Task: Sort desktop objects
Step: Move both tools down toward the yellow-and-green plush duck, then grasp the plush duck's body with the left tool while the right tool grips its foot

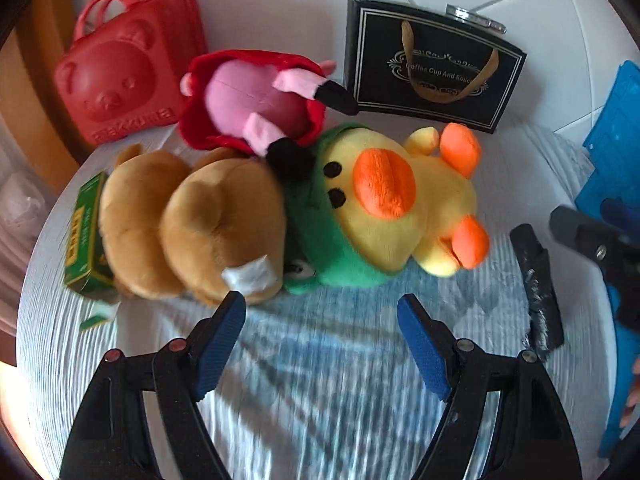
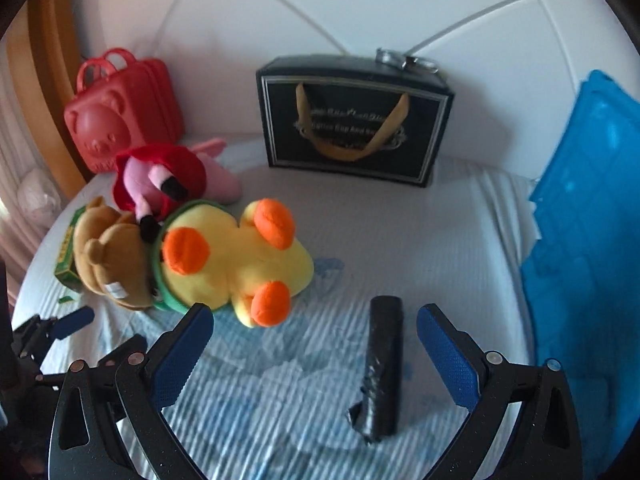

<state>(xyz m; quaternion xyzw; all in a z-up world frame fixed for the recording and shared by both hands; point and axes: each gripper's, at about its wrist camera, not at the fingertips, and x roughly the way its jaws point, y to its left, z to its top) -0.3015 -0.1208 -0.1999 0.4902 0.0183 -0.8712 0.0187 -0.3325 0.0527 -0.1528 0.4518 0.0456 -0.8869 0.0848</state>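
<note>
Three soft toys lie heaped together at the left of the white striped surface (image 2: 400, 240): a brown plush bear (image 1: 200, 224), a yellow duck plush (image 1: 400, 208) with orange beak and feet, and a pink plush in a red hood (image 1: 256, 100) resting on top of the other two. A green box (image 1: 86, 236) lies touching the bear's far side. A black roll (image 2: 382, 364), with a frayed end, lies by itself well apart from the toys, toward the right. At the back, a red bear-faced case (image 2: 120, 116) and a black gift box (image 2: 352, 120) with gold ribbon handles stand against the wall, and a blue mat (image 2: 588, 220) lies along the right edge. The left hand-held gripper (image 1: 320, 324) hangs spread apart and empty just in front of the bear and duck; the right hand-held gripper (image 2: 314, 330) is also spread apart and empty, with the black roll lying between its fingers but not touched. As far as the views show, the sorting looks barely begun or at best partway: the toys may count as one gathered group, yet the green box is mixed in with them and the roll has no evident place. No sorting bin is visible, so the intended destinations cannot be told.
</note>
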